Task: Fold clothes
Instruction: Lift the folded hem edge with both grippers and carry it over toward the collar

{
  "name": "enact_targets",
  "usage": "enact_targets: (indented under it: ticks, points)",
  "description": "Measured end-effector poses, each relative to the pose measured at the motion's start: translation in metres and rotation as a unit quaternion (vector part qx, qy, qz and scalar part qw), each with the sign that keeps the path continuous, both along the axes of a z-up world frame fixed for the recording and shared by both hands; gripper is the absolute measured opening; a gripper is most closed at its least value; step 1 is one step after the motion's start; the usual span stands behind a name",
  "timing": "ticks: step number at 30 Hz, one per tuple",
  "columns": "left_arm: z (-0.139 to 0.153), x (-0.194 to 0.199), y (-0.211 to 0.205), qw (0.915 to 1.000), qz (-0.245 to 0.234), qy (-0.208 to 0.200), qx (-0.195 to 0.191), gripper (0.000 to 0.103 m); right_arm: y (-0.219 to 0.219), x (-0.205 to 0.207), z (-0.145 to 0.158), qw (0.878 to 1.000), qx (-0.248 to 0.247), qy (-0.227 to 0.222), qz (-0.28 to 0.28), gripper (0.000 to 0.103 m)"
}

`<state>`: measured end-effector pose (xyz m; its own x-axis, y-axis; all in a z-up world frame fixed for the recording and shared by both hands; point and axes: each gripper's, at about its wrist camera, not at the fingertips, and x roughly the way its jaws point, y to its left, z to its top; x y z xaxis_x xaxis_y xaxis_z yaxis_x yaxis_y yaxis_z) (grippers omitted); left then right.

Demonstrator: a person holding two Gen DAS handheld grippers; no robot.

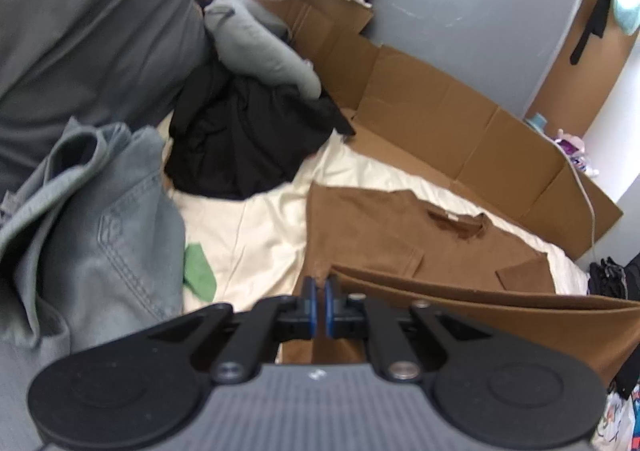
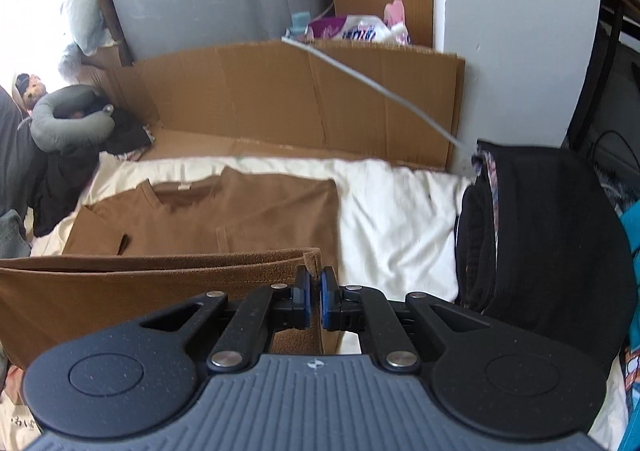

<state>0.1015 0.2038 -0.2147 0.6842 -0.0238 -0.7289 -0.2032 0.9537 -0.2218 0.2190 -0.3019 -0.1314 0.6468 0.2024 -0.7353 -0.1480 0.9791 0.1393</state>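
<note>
A brown T-shirt (image 1: 380, 227) (image 2: 240, 207) lies on the cream sheet (image 1: 256, 227) (image 2: 392, 219), collar toward the cardboard. Its near hem is lifted off the sheet as a taut double edge running between both grippers. My left gripper (image 1: 319, 287) is shut on the hem's left corner, and the raised brown cloth (image 1: 500, 315) stretches away to the right. In the right wrist view my right gripper (image 2: 314, 279) is shut on the hem's other corner, with the raised brown cloth (image 2: 140, 283) stretching left.
Grey jeans (image 1: 100, 235), a black garment (image 1: 248, 139) and a small green cloth (image 1: 198, 271) lie left of the shirt. A grey neck pillow (image 2: 66, 123) sits behind. Flattened cardboard (image 2: 300, 99) lines the back. A stack of black folded clothes (image 2: 532, 235) stands at the right.
</note>
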Motion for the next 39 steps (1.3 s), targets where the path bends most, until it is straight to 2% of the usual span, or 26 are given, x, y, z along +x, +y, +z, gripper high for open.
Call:
enact_targets:
  ticks: [7, 16, 24, 29, 39]
  points:
    - [0.016, 0.020, -0.001, 0.9997, -0.006, -0.012, 0.019, 0.005, 0.004, 0.017, 0.016, 1.000, -0.003, -0.014, 0.001, 0.004]
    - [0.052, 0.044, -0.013, 0.9982, -0.009, -0.033, 0.049, 0.005, 0.004, 0.040, 0.044, 0.999, 0.000, -0.040, -0.002, 0.004]
    - [0.072, 0.065, -0.019, 0.9970, -0.010, -0.028, 0.072, 0.005, 0.005, 0.060, 0.055, 0.999, 0.003, -0.046, 0.000, 0.004]
    - [0.063, 0.083, -0.017, 0.9973, -0.007, -0.021, 0.070, 0.005, 0.011, 0.080, 0.044, 0.999, -0.005, -0.040, 0.010, 0.004]
    - [0.011, 0.131, -0.006, 0.9975, -0.002, 0.009, 0.069, 0.005, 0.028, 0.136, 0.004, 0.999, -0.035, -0.015, 0.036, 0.004]
